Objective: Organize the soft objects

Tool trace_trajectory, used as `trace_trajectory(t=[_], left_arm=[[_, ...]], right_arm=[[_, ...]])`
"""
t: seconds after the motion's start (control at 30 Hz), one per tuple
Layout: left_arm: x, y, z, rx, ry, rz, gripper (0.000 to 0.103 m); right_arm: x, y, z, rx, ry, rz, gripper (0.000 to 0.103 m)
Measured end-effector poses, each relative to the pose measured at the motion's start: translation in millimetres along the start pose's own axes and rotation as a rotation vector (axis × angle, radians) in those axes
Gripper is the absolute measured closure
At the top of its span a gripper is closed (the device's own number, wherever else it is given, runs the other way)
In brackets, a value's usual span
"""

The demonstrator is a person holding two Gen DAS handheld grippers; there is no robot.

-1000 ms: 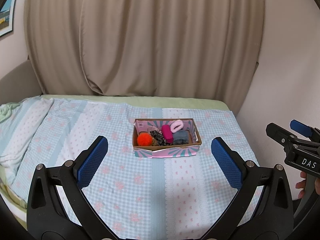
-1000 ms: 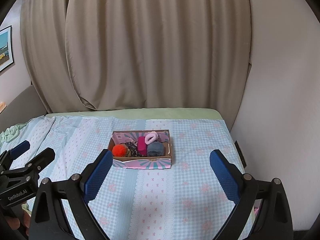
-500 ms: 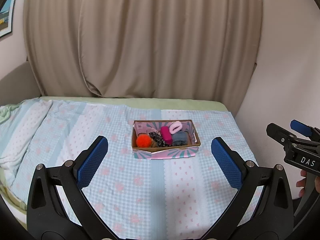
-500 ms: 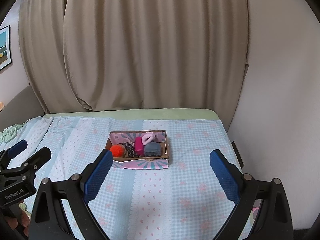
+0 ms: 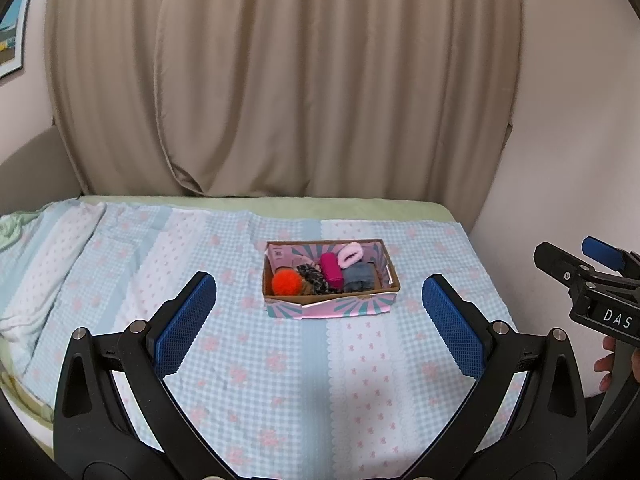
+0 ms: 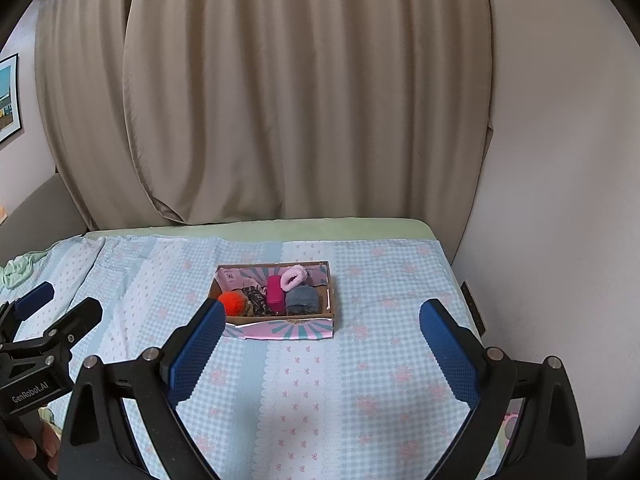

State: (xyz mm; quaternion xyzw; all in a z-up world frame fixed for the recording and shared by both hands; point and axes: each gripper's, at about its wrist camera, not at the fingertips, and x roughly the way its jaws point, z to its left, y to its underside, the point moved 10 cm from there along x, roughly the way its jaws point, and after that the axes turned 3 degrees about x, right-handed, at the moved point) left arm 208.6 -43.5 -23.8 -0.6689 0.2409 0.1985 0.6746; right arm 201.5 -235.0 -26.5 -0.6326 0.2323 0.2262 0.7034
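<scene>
A small cardboard box (image 5: 332,308) with a pink and teal striped front sits on the bed; it also shows in the right wrist view (image 6: 280,330). Inside lie an orange pompom (image 5: 286,282), a dark patterned scrunchie (image 5: 314,276), a magenta roll (image 5: 331,268), a pink fluffy scrunchie (image 5: 350,255) and a grey fuzzy piece (image 5: 360,277). My left gripper (image 5: 320,320) is open and empty, held back from the box. My right gripper (image 6: 320,344) is open and empty, also short of the box.
The bed carries a light blue checked sheet (image 5: 280,380) with pink flowers. Beige curtains (image 5: 304,80) hang behind it. A wall (image 6: 560,200) runs along the bed's right side. Rumpled bedding (image 5: 24,280) lies at the left.
Both grippers have drawn back slightly from the box, which looks a little smaller and farther. Both stay open and empty.
</scene>
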Motion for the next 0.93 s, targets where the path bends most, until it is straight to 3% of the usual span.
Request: trace_trajectory(t=[0.93], left_arm=[[-3.4, -5.3, -1.7, 0.017, -0.055, -0.041, 0.0]], right_arm=[[1.8, 0.8, -0.6, 0.003, -0.005, 0.004, 0.006]])
